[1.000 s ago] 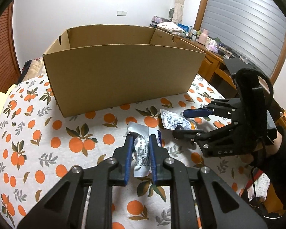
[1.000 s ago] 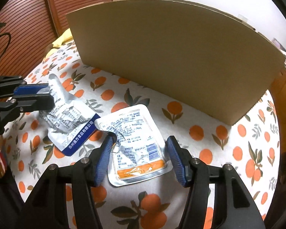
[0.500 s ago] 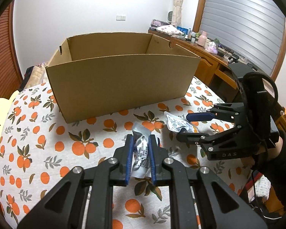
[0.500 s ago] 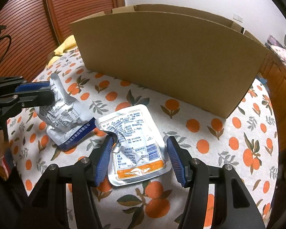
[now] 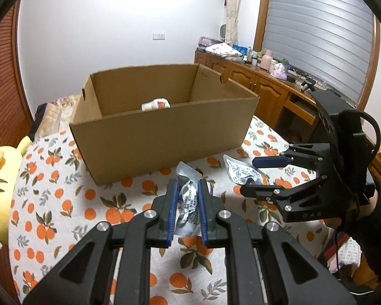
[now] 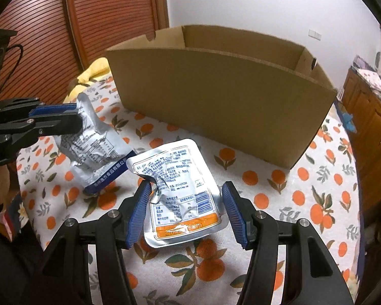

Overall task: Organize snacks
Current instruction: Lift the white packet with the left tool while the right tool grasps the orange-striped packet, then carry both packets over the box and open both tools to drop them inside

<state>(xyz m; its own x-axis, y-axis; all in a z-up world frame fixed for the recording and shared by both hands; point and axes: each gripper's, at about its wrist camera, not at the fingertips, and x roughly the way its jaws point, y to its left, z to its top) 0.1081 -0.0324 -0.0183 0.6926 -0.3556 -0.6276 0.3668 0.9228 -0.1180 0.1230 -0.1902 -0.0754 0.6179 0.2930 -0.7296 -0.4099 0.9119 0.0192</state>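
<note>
a plain white wall (image 5: 119,25) carries a small white switch plate (image 5: 158,36). reddish-brown slatted wooden panels (image 6: 109,12) stand at one side; a grey slatted window blind (image 5: 317,33) in a wooden frame hangs above a cluttered brown wooden cabinet (image 5: 256,86). an orange-print white tablecloth (image 5: 50,178) covers the table.

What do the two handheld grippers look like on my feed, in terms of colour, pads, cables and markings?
Both are matte black linkage frames with silver pivot bolts. The left gripper and right gripper carry ribbed blue pads on their fingers. Seen from the left wrist camera, the right unit has white letters on its body, a black cable loop, and the holder's dark sleeve behind it.
</note>
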